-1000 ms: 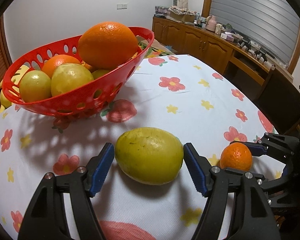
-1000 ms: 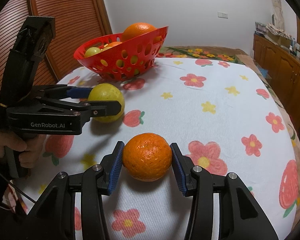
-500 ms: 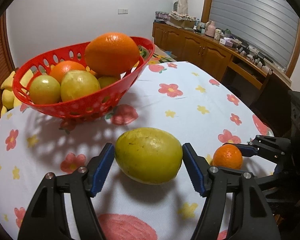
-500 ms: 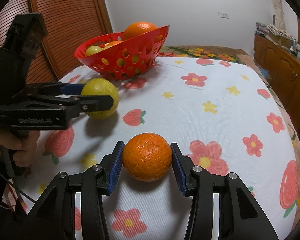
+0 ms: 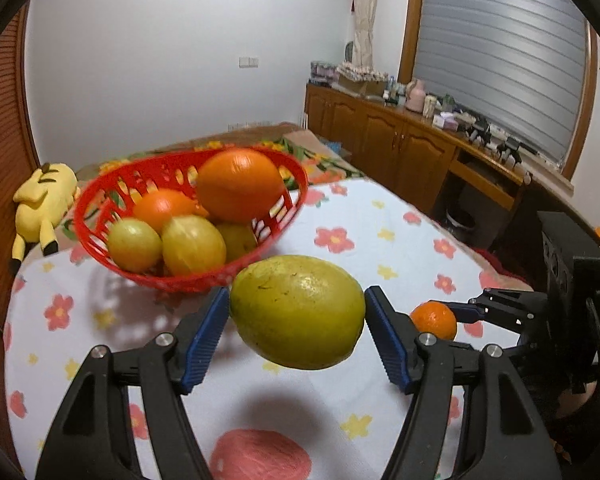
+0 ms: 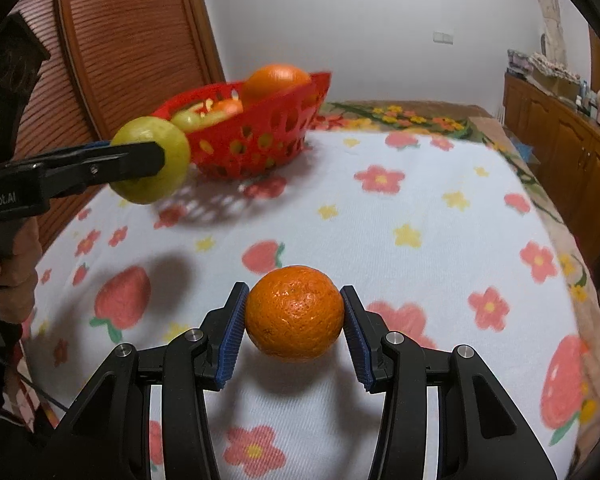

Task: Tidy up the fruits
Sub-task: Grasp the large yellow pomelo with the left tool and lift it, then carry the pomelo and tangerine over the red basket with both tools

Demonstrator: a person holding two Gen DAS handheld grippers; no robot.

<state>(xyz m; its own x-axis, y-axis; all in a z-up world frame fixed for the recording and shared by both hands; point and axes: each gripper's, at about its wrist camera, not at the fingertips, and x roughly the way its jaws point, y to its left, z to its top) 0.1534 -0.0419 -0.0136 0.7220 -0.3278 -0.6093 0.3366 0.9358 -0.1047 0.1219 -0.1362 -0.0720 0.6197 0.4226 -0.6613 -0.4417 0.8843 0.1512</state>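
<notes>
My left gripper (image 5: pixel 297 296) is shut on a large yellow-green fruit (image 5: pixel 296 312) and holds it in the air above the cloth, its shadow below. The red basket (image 5: pixel 188 280) lies just beyond, holding a big orange (image 5: pixel 238 184), a smaller orange and several yellow-green fruits. In the right wrist view the same fruit (image 6: pixel 172 148) hangs level with the basket (image 6: pixel 260 120), at its left end. My right gripper (image 6: pixel 293 292) is shut on a small orange (image 6: pixel 294 316) low over the tablecloth; it also shows in the left wrist view as the small orange (image 5: pixel 434 320) at the right.
A flowered tablecloth (image 5: pixel 360 240) covers the round table. A yellow plush toy (image 5: pixel 44 204) lies behind the basket at the left. A wooden sideboard (image 5: pixel 400 140) with clutter runs along the right wall. A person's hand (image 6: pixel 8 272) grips the left tool's handle.
The left gripper has risen with the yellow-green fruit, lifting it off the cloth to the height of the basket. The right gripper has stayed shut on the small orange.
</notes>
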